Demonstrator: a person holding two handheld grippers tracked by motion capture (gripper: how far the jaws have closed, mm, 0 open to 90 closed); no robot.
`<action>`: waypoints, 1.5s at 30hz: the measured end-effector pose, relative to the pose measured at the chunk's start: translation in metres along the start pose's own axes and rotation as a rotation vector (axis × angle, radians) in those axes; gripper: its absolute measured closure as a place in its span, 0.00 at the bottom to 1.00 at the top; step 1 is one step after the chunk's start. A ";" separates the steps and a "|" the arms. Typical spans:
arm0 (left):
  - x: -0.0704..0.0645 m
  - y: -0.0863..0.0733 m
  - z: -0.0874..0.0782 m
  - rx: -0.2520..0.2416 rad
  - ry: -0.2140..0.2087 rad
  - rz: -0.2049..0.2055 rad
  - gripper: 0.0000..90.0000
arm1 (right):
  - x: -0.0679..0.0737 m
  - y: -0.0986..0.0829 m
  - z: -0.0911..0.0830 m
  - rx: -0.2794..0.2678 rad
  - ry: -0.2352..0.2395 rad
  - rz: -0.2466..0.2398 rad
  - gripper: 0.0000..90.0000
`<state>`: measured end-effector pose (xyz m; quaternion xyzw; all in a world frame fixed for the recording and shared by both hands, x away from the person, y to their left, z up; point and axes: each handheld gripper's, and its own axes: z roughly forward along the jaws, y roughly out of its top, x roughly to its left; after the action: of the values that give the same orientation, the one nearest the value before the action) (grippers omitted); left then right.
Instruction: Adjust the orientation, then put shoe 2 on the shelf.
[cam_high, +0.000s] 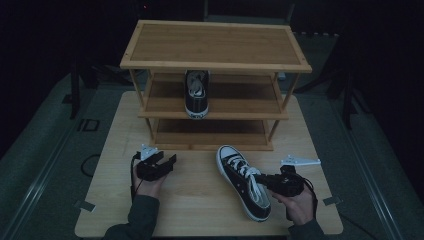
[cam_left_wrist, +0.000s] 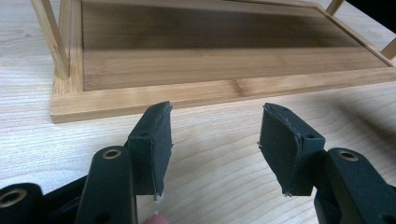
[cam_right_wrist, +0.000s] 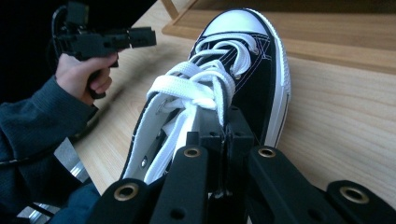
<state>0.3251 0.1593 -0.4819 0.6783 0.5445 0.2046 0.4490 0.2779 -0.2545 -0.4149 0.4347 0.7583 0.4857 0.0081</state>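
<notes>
Closest to the person, the right gripper (cam_high: 272, 181) is clamped down on the black high-top sneaker (cam_high: 243, 181) lying on the table (cam_high: 200, 200). In the right gripper view the two jaws are pressed tight together on the shoe's upper edge, right by the laces (cam_right_wrist: 201, 88), so it's got a firm pinch on the side of the collar. The sneaker sits on its sole toward the right half of the table, with its white toe cap (cam_high: 227, 151) aimed at the rack and its heel back toward the person.

Over on the left, the left gripper (cam_high: 162, 162) is held just above the tabletop with its jaws spread wide and nothing in them. The left gripper view shows bare wood grain between the two black pads (cam_left_wrist: 152, 144), with the rack's lowest shelf (cam_left_wrist: 224, 70) right ahead.

Further back stands the wooden shoe rack (cam_high: 215, 75), three tiers, sitting at the far end of the table. A second sneaker (cam_high: 196, 95), which looks like a match for the first, is parked on the middle shelf, roughly at its centre, white toe cap facing out to the front. The top shelf and bottom shelf have nothing on them.

The room past the table is pretty dark; I can't make out much there.
</notes>
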 end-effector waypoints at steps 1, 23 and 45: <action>0.000 0.000 0.000 0.000 0.000 0.000 0.49 | 0.001 0.001 -0.001 -0.005 0.000 0.001 0.98; -0.002 0.000 0.003 0.006 -0.007 0.002 0.49 | 0.018 0.034 -0.030 -0.115 0.021 -0.039 0.98; -0.001 0.000 0.003 0.010 -0.006 -0.006 0.49 | 0.038 0.091 -0.055 -0.225 0.020 -0.094 0.98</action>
<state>0.3269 0.1574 -0.4834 0.6794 0.5462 0.1986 0.4479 0.2892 -0.2554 -0.3026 0.3901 0.7185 0.5713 0.0722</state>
